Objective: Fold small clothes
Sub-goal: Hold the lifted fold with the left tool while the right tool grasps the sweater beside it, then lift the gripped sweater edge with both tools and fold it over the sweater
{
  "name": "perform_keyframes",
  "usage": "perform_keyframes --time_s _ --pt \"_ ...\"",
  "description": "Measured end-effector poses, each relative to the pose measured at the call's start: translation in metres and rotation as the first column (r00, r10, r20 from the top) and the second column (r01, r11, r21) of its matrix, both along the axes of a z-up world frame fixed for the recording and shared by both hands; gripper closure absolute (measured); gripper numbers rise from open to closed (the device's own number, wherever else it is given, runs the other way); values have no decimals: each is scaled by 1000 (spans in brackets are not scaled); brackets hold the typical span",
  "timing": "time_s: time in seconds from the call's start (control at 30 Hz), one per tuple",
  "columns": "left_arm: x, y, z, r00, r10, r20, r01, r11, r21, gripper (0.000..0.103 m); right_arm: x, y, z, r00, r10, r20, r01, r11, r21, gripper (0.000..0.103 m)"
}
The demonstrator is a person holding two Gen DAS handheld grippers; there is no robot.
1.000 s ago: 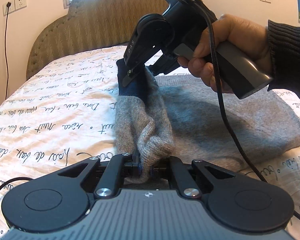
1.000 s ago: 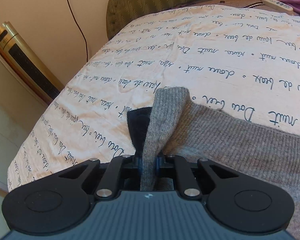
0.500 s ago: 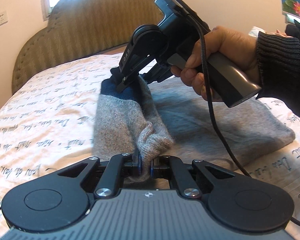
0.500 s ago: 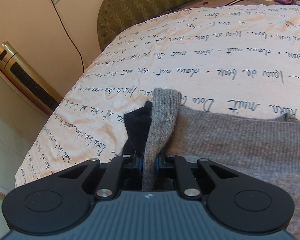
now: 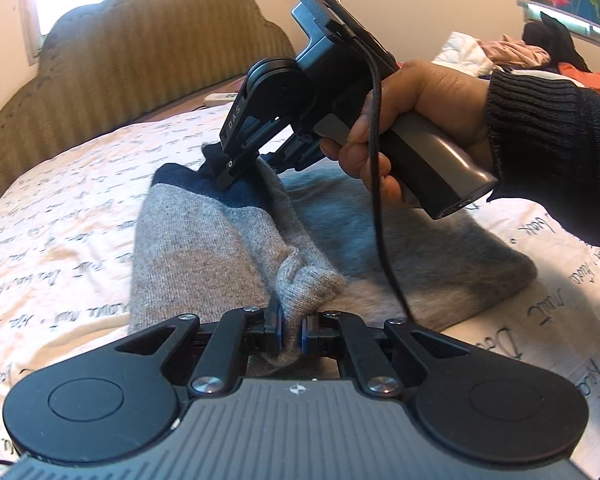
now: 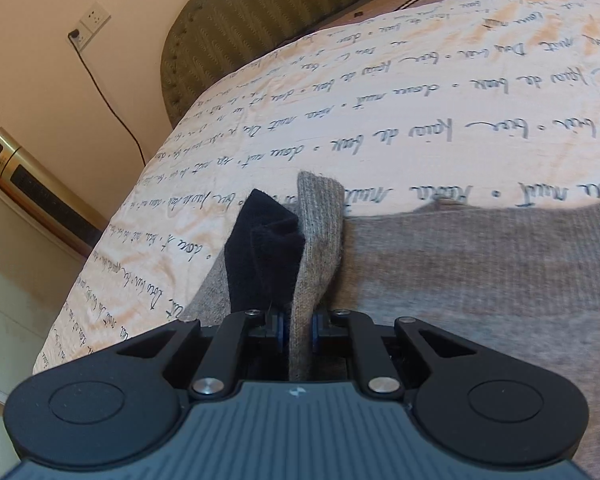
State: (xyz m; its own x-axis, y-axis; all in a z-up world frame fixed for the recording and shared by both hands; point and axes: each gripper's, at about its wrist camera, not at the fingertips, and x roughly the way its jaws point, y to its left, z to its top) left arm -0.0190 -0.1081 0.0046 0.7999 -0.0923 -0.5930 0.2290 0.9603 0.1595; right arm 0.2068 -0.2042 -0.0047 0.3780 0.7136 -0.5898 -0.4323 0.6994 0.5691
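left gripper (image 5: 291, 330): clenched on a bunched grey fold of the sweater (image 5: 440, 256)
right gripper (image 6: 299, 330): clamped on the grey edge by the navy band (image 6: 266, 256)
why: likely two pinches lift one side to fold it across
garment: grey knit, navy trim, soft
where: lying on the script-printed bedspread (image 5: 60, 216)

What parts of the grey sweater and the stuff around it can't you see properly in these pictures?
- Left wrist view: the grey sweater near edge is hidden behind the left gripper.
- Left wrist view: the right gripper tips are buried in the dark cuff.
- Right wrist view: the sweater's right side is cut off by the picture edge.
- Both views: the writing on the bedsheet is too blurred to read.
- Left wrist view: the clothes pile is too small to sort out.
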Motion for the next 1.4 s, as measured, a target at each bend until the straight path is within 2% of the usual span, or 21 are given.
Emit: perform_keyframes --time_s 0.53,1.17,1.27,1.4 --pt "-1 -34 -3 995 -99 -18 100 995 21 98 -1 -68 -8 998 -56 -3 56 997 57 92" --pt "-27 -38 0 981 -195 -22 195 981 9 98 -10 -135 -11 990 -139 9 137 985 104 92" --pt "-29 -34 -1 980 -195 -30 196 981 13 98 -8 -139 -16 991 -136 -20 137 983 124 92" --pt "-31 -34 -2 980 -198 -32 199 980 23 98 2 -147 -24 987 -121 -103 141 968 206 89"
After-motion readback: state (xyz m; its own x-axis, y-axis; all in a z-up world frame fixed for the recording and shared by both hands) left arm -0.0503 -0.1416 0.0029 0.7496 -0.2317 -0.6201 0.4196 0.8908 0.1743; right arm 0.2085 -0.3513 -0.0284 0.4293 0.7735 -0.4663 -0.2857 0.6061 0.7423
